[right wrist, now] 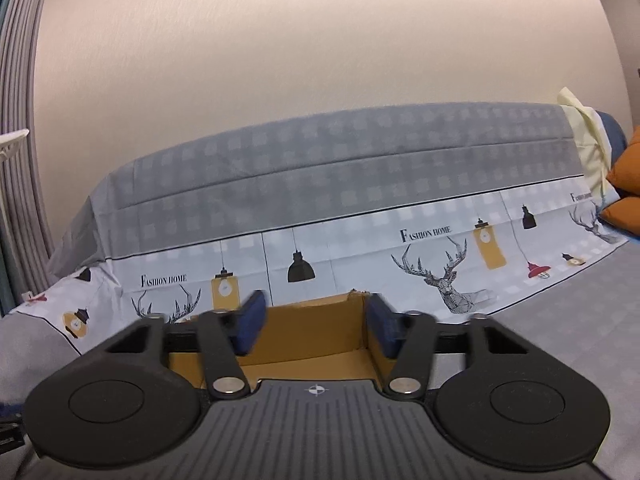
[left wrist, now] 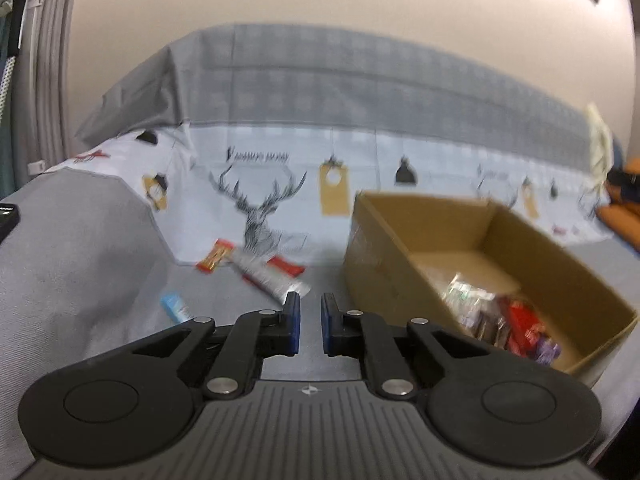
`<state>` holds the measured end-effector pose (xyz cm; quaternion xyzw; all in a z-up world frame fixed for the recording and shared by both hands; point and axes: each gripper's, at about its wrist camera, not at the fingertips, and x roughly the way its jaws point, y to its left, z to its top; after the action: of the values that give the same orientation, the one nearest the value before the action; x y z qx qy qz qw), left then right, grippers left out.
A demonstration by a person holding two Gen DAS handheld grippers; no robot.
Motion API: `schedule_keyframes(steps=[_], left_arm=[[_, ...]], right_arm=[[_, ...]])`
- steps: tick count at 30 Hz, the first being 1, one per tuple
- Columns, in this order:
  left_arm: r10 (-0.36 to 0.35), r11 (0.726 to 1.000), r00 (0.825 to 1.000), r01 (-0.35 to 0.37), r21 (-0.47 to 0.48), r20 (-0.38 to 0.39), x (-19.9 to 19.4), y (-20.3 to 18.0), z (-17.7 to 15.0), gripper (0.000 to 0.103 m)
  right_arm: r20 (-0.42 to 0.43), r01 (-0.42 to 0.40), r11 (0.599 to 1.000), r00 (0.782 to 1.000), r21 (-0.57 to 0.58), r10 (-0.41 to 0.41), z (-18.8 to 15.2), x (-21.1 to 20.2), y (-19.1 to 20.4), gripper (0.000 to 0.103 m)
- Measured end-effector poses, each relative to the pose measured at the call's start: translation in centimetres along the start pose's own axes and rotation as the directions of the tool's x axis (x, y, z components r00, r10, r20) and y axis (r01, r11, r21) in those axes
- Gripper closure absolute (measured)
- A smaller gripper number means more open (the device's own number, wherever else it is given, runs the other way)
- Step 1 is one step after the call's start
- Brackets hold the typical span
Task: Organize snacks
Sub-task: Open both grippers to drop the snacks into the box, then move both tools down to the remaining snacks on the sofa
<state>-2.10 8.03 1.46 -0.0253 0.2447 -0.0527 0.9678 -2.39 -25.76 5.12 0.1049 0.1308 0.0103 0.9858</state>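
A: Right gripper (right wrist: 316, 322), black linkage with blue pads (right wrist: 250, 322). Jaws?

B: Spread wide, nothing between them. Open brown cardboard box (right wrist: 316, 320) directly beyond and below; its far wall shows in the gap.

A: Contents?

B: Can't tell; only bare inner walls visible.

A: Background?

B: Grey checked and white printed cloth (right wrist: 320, 200), deer heads, hanging lamps, "Fashion Home" lettering. Orange cushions (right wrist: 626, 188) far right. Plain beige wall (right wrist: 320, 40) above.
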Motion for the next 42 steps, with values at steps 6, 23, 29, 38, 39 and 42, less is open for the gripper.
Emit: schedule_keyframes(steps=[6,23,29,38,39,42], left_arm=[[-0.006,0.998,0.999,0.004,-0.066,-0.036,2.8,0.3,-0.7,0.092],[0.254,0.886,0.943,-0.316,-0.341,-0.214,9.7,8.4,-1.5,0.090],[0.277,0.860,0.930,-0.352,-0.370,-0.242,11.2,9.4,-1.6,0.065],[0.304,0.830,0.901,-0.410,-0.378,-0.310,13.9,10.9,-2.1,0.042],[0.297,0.832,0.902,-0.406,-0.379,-0.313,14.2,10.9,-2.1,0.042],[0.284,0.837,0.900,-0.401,-0.373,-0.330,14.8,10.8,-2.4,0.042]], right_arm=[[0.016,-0.035,0.999,0.999,-0.005,0.035,-1.1,-1.5,-0.8,0.066],[-0.258,-0.192,0.981,0.950,-0.035,0.177,-3.5,1.4,7.0,0.064],[-0.379,-0.343,0.939,0.867,0.019,0.324,-0.1,7.1,16.4,0.051],[-0.543,-0.364,0.916,0.810,-0.170,0.221,-1.7,18.1,28.6,0.016],[-0.561,-0.359,0.917,0.802,-0.173,0.208,-2.2,19.4,29.2,0.016],[-0.594,-0.335,0.920,0.789,-0.202,0.157,-4.0,22.5,30.3,0.016]])
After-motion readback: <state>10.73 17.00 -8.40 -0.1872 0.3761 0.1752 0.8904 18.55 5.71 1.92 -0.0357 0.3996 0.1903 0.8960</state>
